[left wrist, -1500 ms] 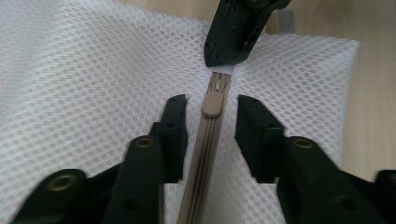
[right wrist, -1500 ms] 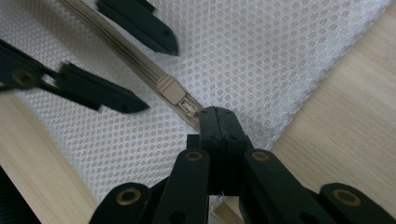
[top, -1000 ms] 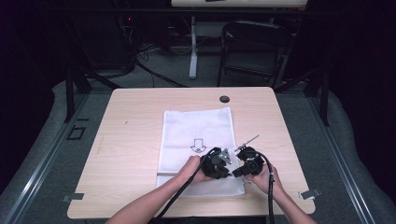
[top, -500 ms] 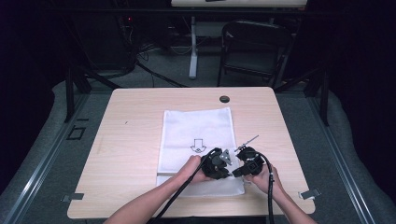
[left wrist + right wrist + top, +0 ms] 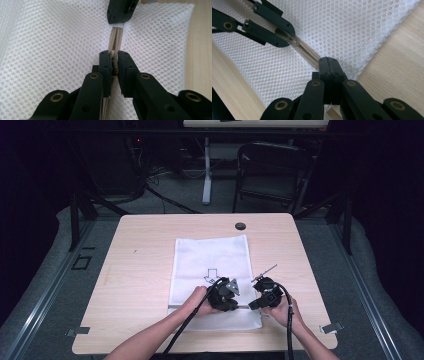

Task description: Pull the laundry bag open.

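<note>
High view: white mesh bag [image 5: 210, 265] is lying mid-table [image 5: 145, 250], bare wood lying all round it.
Left gripper [image 5: 114, 65]: clamping the zipper [image 5: 115, 40].
Right gripper [image 5: 329, 65]: pinching the bag's near edge, closed.

Two bare forearms enter from the bottom of the frame in the high view, no sleeves in sight. Each hand carries a black gripper: the left gripper [image 5: 223, 295] topped by a grey three-cornered plate, the right gripper [image 5: 264, 292] with a thin rod jutting toward the upper right. Black cables trail down. Up close, the black jaws carry brass-ringed pivot holes and small screws.
</note>
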A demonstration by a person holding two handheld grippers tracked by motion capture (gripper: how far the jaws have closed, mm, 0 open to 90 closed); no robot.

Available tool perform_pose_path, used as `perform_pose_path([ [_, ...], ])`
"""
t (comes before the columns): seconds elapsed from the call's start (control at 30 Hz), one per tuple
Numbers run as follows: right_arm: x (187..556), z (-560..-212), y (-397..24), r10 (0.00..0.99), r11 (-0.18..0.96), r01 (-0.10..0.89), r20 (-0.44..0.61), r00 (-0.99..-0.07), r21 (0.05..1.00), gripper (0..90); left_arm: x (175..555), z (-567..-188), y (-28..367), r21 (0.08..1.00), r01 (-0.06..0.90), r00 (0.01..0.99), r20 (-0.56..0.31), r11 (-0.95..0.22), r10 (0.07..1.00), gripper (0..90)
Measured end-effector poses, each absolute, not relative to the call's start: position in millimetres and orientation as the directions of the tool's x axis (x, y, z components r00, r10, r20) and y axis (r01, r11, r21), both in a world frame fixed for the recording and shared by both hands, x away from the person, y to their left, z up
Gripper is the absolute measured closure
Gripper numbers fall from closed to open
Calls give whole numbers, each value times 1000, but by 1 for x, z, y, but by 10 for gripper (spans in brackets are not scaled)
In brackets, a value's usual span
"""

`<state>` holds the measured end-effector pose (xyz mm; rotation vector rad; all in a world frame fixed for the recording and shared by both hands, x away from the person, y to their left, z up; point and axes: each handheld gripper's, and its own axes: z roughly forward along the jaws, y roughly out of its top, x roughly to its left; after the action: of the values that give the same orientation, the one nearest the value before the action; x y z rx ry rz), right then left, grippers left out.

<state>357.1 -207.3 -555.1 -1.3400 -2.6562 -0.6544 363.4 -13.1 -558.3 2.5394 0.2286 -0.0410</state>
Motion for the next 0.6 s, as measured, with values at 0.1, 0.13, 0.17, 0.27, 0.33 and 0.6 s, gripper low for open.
perform_pose_path([
  [0.1,357,-555,-207,744,525,784,270,-612,330,900,363,-559,-10,553,170,985,-75,-815,154,822],
  [0.13,357,-555,-207,743,525,784,269,-612,332,900,363,-558,-9,547,171,985,-74,-819,157,822],
  [0.17,357,-555,-207,743,524,784,272,-612,333,900,363,-559,-8,560,175,984,-80,-809,158,822],
  [0.27,357,-555,-208,742,526,783,272,-613,333,900,363,-559,-5,558,175,984,-80,-811,158,823],
  [0.33,357,-555,-208,741,524,783,273,-613,335,900,363,-559,-1,556,172,985,-76,-813,157,822],
  [0.6,357,-555,-207,739,530,780,268,-617,333,900,361,-558,10,562,184,983,-82,-807,166,822],
])
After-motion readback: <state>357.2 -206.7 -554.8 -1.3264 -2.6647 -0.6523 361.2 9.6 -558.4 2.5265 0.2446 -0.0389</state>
